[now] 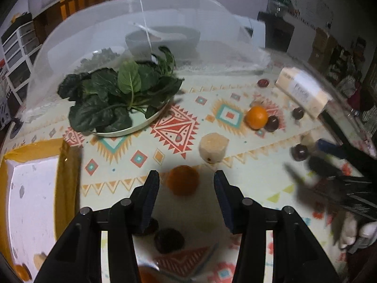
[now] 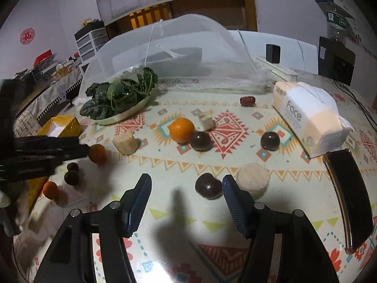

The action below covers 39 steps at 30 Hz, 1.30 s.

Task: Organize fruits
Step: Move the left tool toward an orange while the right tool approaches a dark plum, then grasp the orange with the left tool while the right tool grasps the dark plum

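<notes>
Nearest the left lens, the left gripper [image 1: 186,181] hangs low over the patterned tablecloth [image 1: 254,184], its tongs spread with nothing pinched; an orange [image 1: 182,180] sits on the cloth right between the tips, so this looks like a line-up for a pick, pads not yet on the peel; a dark plum [image 1: 169,240] lies further back under the fingers, likely passed over for now. To the left stands the yellow box [image 1: 68,165], open, white inside, a couple of fruits already showing at its near corner; that is surely where the fruit is headed, which explains the gripper working on that side.

Over on the right, the right gripper [image 2: 187,188] also stands spread and empty; a dark plum [image 2: 208,186] rests just inside its right fingertip, a pale round piece [image 2: 253,180] just beyond it; a second orange [image 2: 182,129] and more plums lie scattered mid-table; the tissue pack [image 2: 306,118] stays clear at the edge.
</notes>
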### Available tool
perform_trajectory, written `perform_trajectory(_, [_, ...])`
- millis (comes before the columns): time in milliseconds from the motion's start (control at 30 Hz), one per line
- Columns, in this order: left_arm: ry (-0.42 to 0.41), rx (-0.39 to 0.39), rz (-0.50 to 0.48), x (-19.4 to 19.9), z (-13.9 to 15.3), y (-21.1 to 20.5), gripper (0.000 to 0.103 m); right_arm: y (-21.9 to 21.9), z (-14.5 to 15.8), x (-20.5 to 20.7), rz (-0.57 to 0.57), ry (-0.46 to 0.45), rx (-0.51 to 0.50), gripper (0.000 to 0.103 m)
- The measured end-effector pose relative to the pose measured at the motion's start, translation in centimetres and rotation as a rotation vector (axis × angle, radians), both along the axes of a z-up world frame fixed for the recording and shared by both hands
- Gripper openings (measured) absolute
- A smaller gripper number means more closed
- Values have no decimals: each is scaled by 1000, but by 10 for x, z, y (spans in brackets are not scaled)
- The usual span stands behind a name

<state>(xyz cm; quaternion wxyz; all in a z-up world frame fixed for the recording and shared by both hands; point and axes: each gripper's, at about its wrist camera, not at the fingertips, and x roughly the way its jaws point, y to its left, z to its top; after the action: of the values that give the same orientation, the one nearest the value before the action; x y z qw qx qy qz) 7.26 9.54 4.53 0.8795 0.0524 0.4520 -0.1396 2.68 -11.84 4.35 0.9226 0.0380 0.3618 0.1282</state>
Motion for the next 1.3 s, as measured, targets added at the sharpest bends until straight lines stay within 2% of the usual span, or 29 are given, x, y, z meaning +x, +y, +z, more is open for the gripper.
perform_trajectory(133, [45, 26, -30, 14, -15, -7, 46, -26, 10, -5, -75, -40, 59, 67])
perform_trajectory(233, [34, 67, -52, 12, -19, -13, 32, -50, 15, -7, -149, -60, 121, 67])
perform_trajectory(367, [16, 66, -61, 7, -20, -16, 32, -66, 12, -4, -201, -52, 147, 67])
perform_trajectory(433, [10, 50, -55, 5, -17, -15, 32, -64, 7, -1, -173, -27, 161, 67])
perform_trajectory(533, [-1, 20, -41, 2, -9, -11, 32, -43, 2, 1, -37, 7, 192, 67])
perform_trajectory(633, [-21, -11, -30, -4, 4, -6, 32, -18, 0, -1, 37, 9, 128, 67])
perform_trajectory(767, [-50, -45, -26, -18, 20, 1, 32, 1, -12, 11, 4, 46, -4, 67])
perform_trajectory(833, [-61, -68, -21, -25, 26, 7, 32, 2, -18, 17, -10, 79, -30, 63])
perform_trajectory(867, [-65, -77, -18, -29, 28, 10, 32, 5, -19, 21, -16, 90, -46, 55])
perform_trajectory(933, [-76, -101, -9, -37, 33, 16, 32, 8, -21, 25, -29, 94, -72, 51])
perform_trajectory(1000, [-84, -113, 10, -45, 36, 24, 32, 11, -21, 27, -55, 94, -112, 34])
perform_trajectory(1067, [-92, -120, 29, -52, 39, 31, 32, 11, -21, 26, -66, 96, -129, 29])
perform_trajectory(1200, [-115, -118, 84, -68, 43, 55, 32, 11, -20, 22, -72, 97, -118, 28])
perform_trajectory(1300, [-113, -150, 137, -82, 46, 84, 32, 15, -13, 15, -44, 103, -57, 28])
